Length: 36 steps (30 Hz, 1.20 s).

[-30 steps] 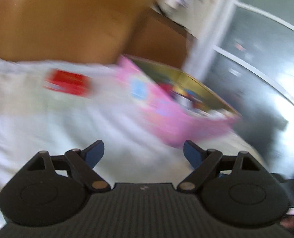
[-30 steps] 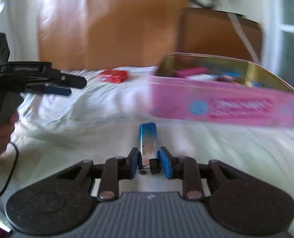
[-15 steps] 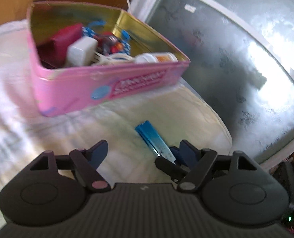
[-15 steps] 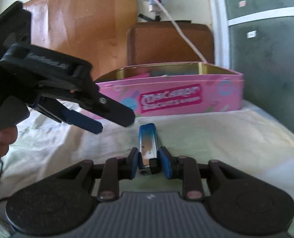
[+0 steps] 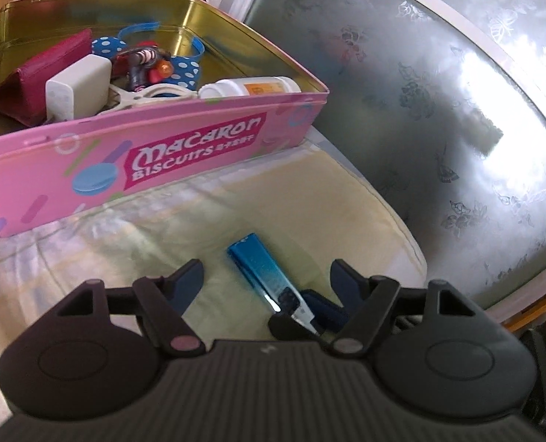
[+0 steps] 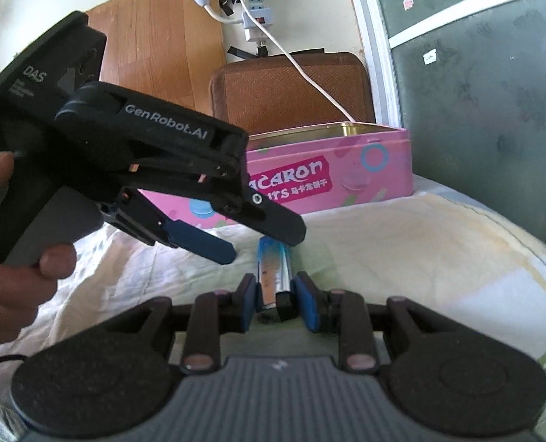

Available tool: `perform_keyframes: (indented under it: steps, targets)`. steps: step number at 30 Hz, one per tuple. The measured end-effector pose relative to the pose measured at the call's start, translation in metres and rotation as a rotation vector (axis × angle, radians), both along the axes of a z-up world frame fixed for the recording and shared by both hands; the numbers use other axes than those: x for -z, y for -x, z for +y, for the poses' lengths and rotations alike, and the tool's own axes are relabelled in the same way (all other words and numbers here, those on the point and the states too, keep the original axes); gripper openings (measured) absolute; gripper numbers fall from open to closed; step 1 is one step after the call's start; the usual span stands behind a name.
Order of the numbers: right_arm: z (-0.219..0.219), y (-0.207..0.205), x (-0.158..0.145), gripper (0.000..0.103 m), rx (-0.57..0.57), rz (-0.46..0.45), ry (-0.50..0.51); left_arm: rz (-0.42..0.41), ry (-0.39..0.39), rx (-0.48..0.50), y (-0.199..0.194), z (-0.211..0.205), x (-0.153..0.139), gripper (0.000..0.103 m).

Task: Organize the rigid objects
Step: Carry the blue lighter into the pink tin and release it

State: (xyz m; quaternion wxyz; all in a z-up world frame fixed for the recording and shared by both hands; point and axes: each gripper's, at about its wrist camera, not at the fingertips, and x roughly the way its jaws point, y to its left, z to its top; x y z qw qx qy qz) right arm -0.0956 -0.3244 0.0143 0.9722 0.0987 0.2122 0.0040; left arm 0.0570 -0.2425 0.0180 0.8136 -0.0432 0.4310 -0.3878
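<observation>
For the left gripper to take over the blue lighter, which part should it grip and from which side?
Probably the free blue end of the blue lighter, coming from above and squeezing its narrow sides. The right gripper already clamps the metal end, so only the blue half sticks out. The left gripper is open around it, not touching.

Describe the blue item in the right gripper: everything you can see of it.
The blue item is a slim, flat, glossy bar, blue at the far end fading to silvery, with a dark base end. The right gripper is shut on it near that base, so it points forward toward the pink tin. The left gripper straddles it, jaws open, not touching.
</observation>
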Motion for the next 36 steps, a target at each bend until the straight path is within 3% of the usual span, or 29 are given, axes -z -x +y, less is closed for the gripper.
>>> perform_keyframes:
  steps: [1,3,4,5,8,10,14,19,25,27,29,32,36]
  targets:
    - [-0.007,-0.001,0.0,0.024,-0.006,0.001,-0.063,0.009,0.009,0.001,0.0,-0.001,0.0,0.077]
    - [-0.04,-0.006,0.007,0.024,-0.056,0.007,-0.377,0.019,0.018,-0.004,0.001,-0.004,0.0,0.077]
    - [-0.051,-0.007,0.01,0.024,-0.054,-0.002,-0.476,0.021,0.022,-0.006,0.001,-0.005,0.0,0.075]
    - [-0.059,-0.008,0.012,0.023,-0.056,-0.014,-0.535,0.029,0.035,-0.002,0.001,-0.006,-0.001,0.056]
    - [-0.063,-0.012,0.009,0.022,-0.081,-0.037,-0.59,0.082,0.091,0.0,-0.004,-0.003,-0.003,0.032]
    - [-0.056,-0.017,0.001,0.018,-0.096,-0.054,-0.554,0.044,0.103,-0.003,-0.003,0.0,-0.013,0.025]
    - [-0.043,-0.033,-0.028,0.017,-0.141,-0.128,-0.463,-0.056,0.137,-0.022,-0.008,0.008,-0.044,0.025]
    - [-0.023,-0.083,-0.067,0.014,-0.183,-0.18,-0.3,-0.128,0.143,-0.08,-0.055,0.015,-0.081,0.026]
    - [-0.02,-0.178,-0.08,0.014,-0.183,-0.09,-0.175,-0.123,0.073,-0.152,-0.137,0.006,-0.08,0.032]
    - [-0.015,-0.205,-0.078,0.017,-0.152,-0.029,-0.094,-0.086,0.042,-0.178,-0.164,0.001,-0.071,0.038]
    - [-0.011,-0.223,-0.071,0.017,-0.11,0.01,-0.028,-0.092,-0.006,-0.247,-0.179,-0.003,-0.064,0.051]
    - [-0.013,-0.227,-0.063,0.022,-0.068,0.02,-0.019,-0.16,-0.093,-0.28,-0.183,-0.007,-0.062,0.051]
    - [-0.017,-0.201,-0.062,0.022,-0.056,-0.025,-0.064,-0.271,-0.18,-0.264,-0.163,-0.007,-0.064,0.052]
